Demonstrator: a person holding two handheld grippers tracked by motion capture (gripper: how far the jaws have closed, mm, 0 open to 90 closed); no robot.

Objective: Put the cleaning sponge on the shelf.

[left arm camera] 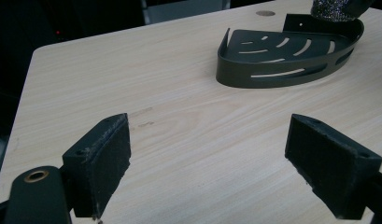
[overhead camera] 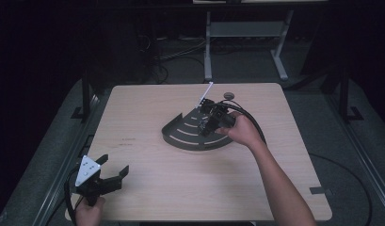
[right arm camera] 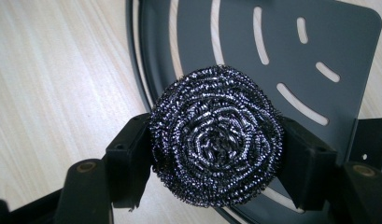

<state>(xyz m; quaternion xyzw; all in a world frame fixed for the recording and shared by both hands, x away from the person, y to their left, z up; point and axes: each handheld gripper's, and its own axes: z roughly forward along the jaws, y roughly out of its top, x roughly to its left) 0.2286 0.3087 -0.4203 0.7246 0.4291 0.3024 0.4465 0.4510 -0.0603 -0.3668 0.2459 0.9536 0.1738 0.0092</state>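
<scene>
Two tongs are in our hands at the pale wooden bench [overhead camera: 148,188]. Our right tongs [overhead camera: 210,121] sit just right of centre in the high view, with the right hand [overhead camera: 244,131] wrapped around the body and the forearm running down to the lower right edge of the frame. They are clamped on a steel wool scourer [right arm camera: 215,136]: in the right gripper view both black pads press into the sides of the round, dark, glinting coil, which bulges between them at the middle of the frame. The scourer is held over the dark slotted corner shelf [overhead camera: 180,134], above its curved front rim, with the shelf floor spreading toward the upper right of that view. The shelf lies flat on the bench.

Our left tongs [overhead camera: 111,173] are at the lower left of the high view, near the front edge of the bench, the left hand [overhead camera: 89,212] gripping from below. Their jaws stand wide apart with only bare wood between them; the left gripper view shows the shelf [left arm camera: 282,58] at upper right, well away.
</scene>
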